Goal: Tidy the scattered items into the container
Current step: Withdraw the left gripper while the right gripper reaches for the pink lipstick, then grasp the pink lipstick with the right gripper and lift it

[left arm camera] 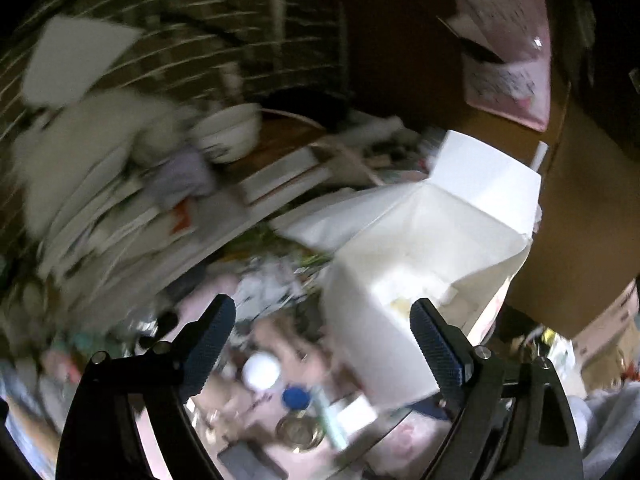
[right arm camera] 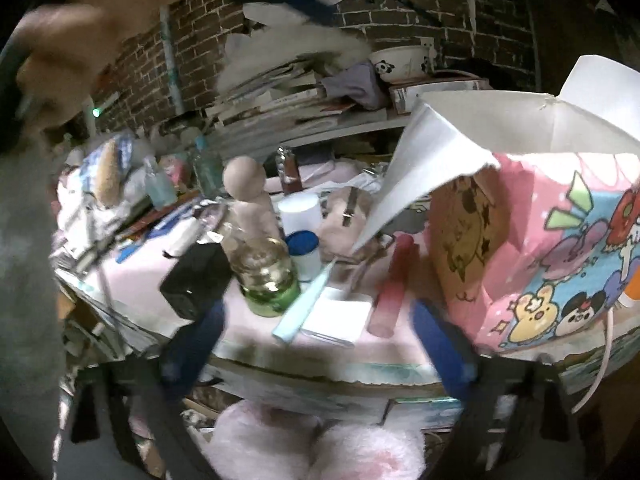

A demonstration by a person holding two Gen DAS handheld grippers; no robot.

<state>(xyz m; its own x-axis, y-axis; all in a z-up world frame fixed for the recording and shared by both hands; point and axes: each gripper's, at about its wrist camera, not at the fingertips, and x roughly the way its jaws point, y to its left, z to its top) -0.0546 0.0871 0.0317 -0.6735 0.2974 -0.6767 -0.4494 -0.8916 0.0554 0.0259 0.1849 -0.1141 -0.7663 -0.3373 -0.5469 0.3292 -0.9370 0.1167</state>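
Observation:
The container is an open box with white flaps and a pink cartoon print [right arm camera: 560, 240]; the left wrist view looks down into its white inside [left arm camera: 420, 240]. My left gripper [left arm camera: 322, 312] hangs open beside and above the box, holding nothing. My right gripper [right arm camera: 318, 320] stands open at the table's near edge, with nothing between its blurred blue fingers. Scattered on the pink cloth ahead are a glass bottle with a round stopper [right arm camera: 266, 272], a black box [right arm camera: 196, 280], a pink tube [right arm camera: 394, 284], a pale blue tube [right arm camera: 304, 304], a flat white pad [right arm camera: 340, 316] and a blue-lidded jar [right arm camera: 304, 248].
A blurred hand [right arm camera: 80, 20] and grey sleeve [right arm camera: 28, 260] fill the left of the right wrist view. Stacked books and a panda bowl [right arm camera: 400, 62] sit on a shelf against the brick wall. Pink fluffy slippers [right arm camera: 320, 448] show below the table edge. Brown cardboard [left arm camera: 580, 220] stands behind the box.

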